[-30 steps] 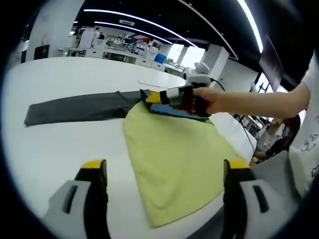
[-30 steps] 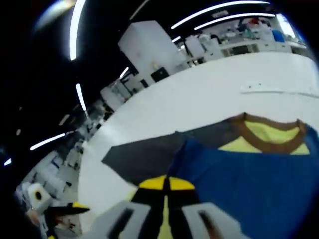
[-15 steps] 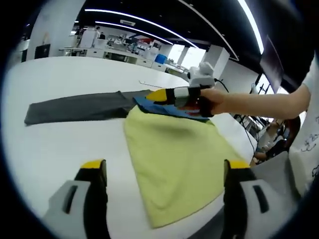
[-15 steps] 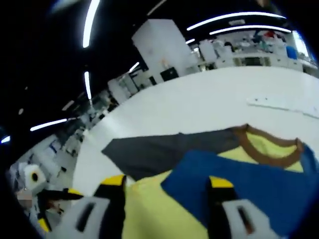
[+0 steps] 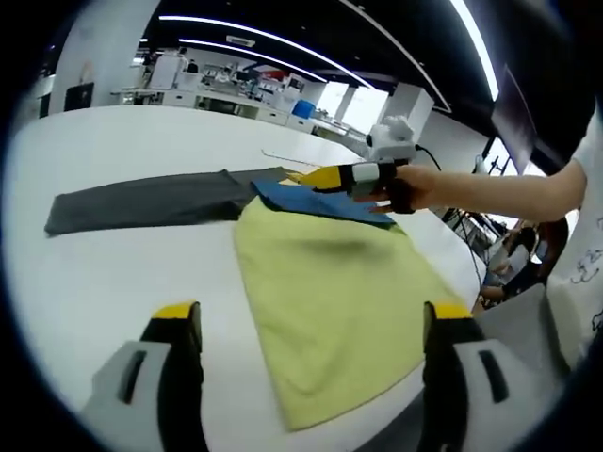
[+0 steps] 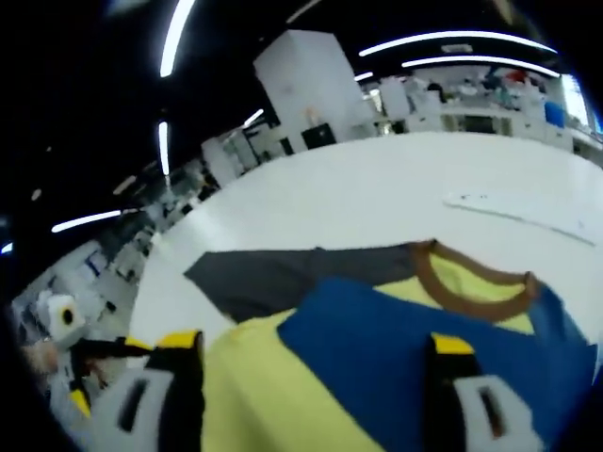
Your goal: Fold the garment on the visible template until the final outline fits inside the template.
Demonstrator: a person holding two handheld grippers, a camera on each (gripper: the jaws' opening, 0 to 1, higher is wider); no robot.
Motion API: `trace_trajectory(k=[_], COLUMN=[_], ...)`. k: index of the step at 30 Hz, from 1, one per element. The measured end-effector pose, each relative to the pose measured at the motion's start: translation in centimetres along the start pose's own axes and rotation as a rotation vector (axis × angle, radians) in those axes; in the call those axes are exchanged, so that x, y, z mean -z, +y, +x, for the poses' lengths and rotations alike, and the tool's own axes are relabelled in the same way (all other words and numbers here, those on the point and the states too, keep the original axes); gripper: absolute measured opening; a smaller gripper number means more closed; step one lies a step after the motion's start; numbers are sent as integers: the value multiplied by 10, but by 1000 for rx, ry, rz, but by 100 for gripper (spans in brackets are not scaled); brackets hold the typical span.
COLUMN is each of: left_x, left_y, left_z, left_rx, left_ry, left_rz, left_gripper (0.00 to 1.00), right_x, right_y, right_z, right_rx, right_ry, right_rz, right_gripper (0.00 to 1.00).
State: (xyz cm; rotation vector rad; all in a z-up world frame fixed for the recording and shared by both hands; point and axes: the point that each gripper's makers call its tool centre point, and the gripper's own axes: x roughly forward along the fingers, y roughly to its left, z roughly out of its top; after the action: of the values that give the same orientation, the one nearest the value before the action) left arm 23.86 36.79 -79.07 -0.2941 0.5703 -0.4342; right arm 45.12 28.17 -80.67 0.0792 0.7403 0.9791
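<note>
Shirt [image 5: 330, 301] lies flat on tabletop [image 5: 122, 273], blue sleeve [image 6: 415, 348] folded across yellow body, grey template [image 5: 141, 202] beyond. My right gripper [image 6: 311, 377] and left gripper [image 5: 306, 358] both gape, empty. Next fold: pinch hem corners evenly, drag nothing.

Left claw [image 5: 311, 353]: two grey plastic jaws with black inner faces, each capped by a yellow tip, rising from the bottom of the left gripper view. Right claw [image 6: 316, 372]: same build, grey housings, black faces, yellow tips, with a dark slot on each housing. Seen from the left gripper view, the right claw [image 5: 325, 176] had yellow tips, a white band and a black grip section with red marks, and a black cable trailed off behind it. Person's hand [image 5: 415, 186] was wrapped round the grip; forearm bare, white sleeve at the view's right edge.
</note>
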Motion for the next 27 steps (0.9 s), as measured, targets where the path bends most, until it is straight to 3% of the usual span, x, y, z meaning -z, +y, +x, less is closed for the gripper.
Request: trace_trajectory(k=[10,20,27], left_x=[-1,0,1], left_y=[1,0,0], left_z=[1,1,1], left_rx=[2,8,10], left_ry=[1,6,8], left_rz=[5,12,12], left_gripper=[95,96,96], right_x=[8,16,28], right_y=[-29,-84,-110], right_z=[-39,-88,-122], right_rx=[42,147,205], right_ry=[9,-23,-33], right_rz=[-11,57,100], right_gripper=[95,90,86])
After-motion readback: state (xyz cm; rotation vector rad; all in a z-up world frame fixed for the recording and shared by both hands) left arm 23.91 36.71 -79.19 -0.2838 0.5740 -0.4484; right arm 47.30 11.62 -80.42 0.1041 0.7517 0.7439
